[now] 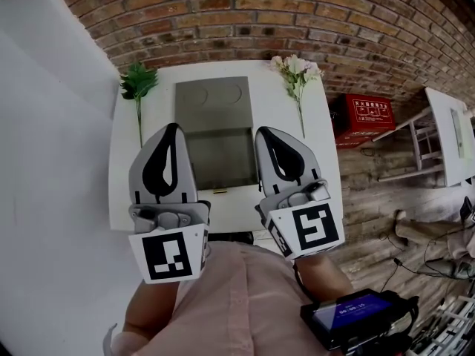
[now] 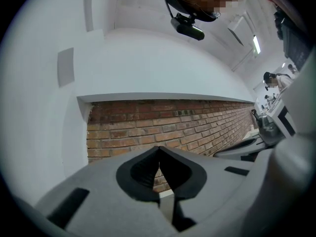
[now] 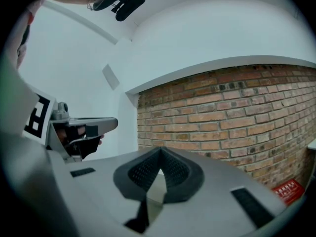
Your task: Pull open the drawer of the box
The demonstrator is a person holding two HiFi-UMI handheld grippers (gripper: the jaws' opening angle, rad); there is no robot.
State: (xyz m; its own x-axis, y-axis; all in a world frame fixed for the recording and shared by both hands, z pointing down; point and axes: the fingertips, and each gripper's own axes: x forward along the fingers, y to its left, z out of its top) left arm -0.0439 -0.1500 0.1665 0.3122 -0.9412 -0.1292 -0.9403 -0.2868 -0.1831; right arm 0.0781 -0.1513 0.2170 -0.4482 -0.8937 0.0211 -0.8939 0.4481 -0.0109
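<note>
Jaws of my left gripper [image 1: 173,129] and right gripper [image 1: 265,133] are closed, empty. At twelve o'clock the drawer [image 1: 220,158] looks already out; pulling further could drop it.

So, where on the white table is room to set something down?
Bare strips: between green sprig and grey box; between box and flowers. The near edge is crowded by the left tool and right tool.

Red crate [image 1: 361,117] print unreadable, drawer handle [image 1: 220,191] tiny

Red box [image 1: 363,118], white lettering too small to read
</note>
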